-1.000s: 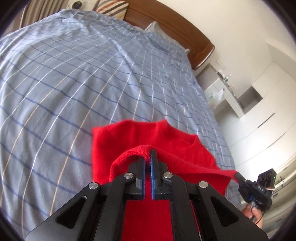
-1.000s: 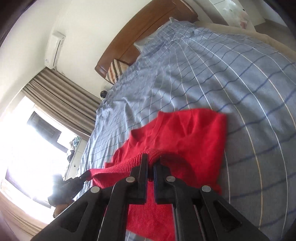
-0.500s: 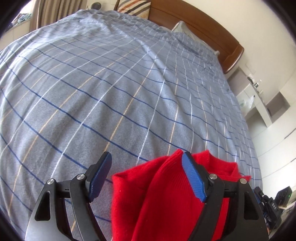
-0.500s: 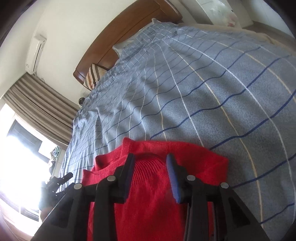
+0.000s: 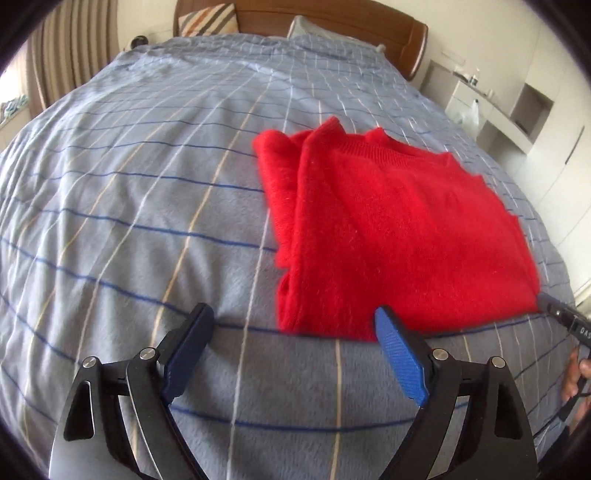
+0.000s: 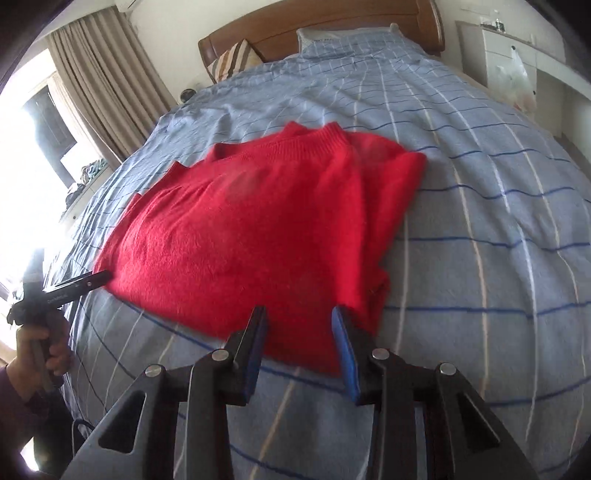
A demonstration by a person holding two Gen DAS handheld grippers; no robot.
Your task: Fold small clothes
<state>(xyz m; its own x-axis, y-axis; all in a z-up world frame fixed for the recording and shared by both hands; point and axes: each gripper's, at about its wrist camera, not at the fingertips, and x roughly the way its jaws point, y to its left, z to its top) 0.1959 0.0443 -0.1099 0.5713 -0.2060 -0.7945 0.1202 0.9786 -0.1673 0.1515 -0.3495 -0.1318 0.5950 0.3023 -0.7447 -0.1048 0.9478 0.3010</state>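
Observation:
A red knitted sweater [image 5: 391,229] lies folded flat on the blue checked bed cover [image 5: 147,206]. My left gripper [image 5: 295,332] is open and empty, just short of the sweater's near left corner. In the right wrist view the sweater [image 6: 255,236] lies the same way. My right gripper [image 6: 299,325] is open and empty, with its tips at the sweater's near edge. Each gripper shows in the other's view: the right one [image 5: 565,319] at the far right, the left one [image 6: 70,286] at the far left, by the sweater's corners.
A wooden headboard [image 6: 321,26] and a striped pillow [image 6: 229,61] are at the bed's far end. Curtains and a bright window [image 6: 92,92] are on the left. White cabinets [image 5: 517,110] stand on the right.
Both grippers were shut on the sweater's edge, then opened and let it go. They have drawn back toward the near side, and the sweater now lies folded on the bed.

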